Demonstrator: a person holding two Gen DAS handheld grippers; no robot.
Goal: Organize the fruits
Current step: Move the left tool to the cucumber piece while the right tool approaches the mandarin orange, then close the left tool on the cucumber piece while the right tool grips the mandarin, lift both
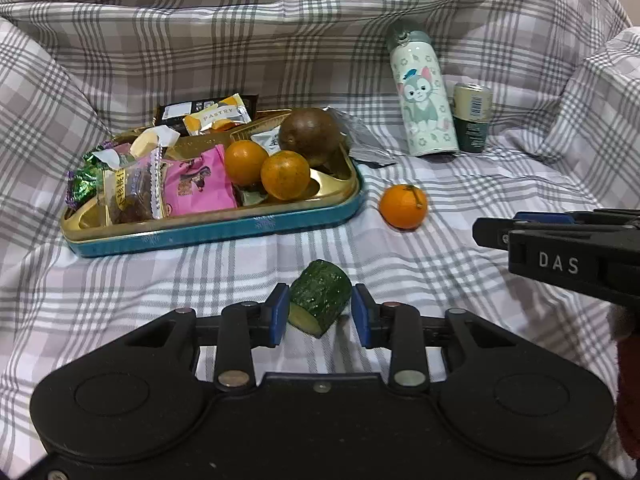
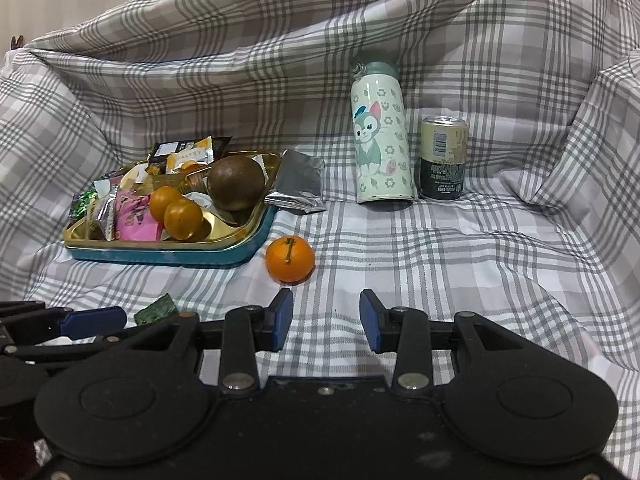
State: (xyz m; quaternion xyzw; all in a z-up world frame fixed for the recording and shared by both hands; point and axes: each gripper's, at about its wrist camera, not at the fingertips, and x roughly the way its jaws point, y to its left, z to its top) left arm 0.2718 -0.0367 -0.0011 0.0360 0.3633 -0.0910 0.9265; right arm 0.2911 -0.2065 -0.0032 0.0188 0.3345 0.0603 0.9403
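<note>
A cut cucumber piece (image 1: pixel 320 298) lies on the plaid cloth between the blue pads of my left gripper (image 1: pixel 320 312), which is open around it; the left pad is close to it, the right pad stands a little apart. A loose orange (image 1: pixel 403 206) lies right of the blue-and-gold tray (image 1: pixel 224 232). The tray holds two oranges (image 1: pixel 285 174), a brown round fruit (image 1: pixel 310 136) and snack packets. My right gripper (image 2: pixel 326 316) is open and empty, just in front of the loose orange (image 2: pixel 290 259). The cucumber's tip (image 2: pixel 157 309) shows at its left.
A cat-print bottle (image 1: pixel 426 98) and a can (image 1: pixel 472 116) stand at the back right. A silver foil packet (image 1: pixel 364 140) lies beside the tray. Plaid cloth rises in folds behind and on both sides.
</note>
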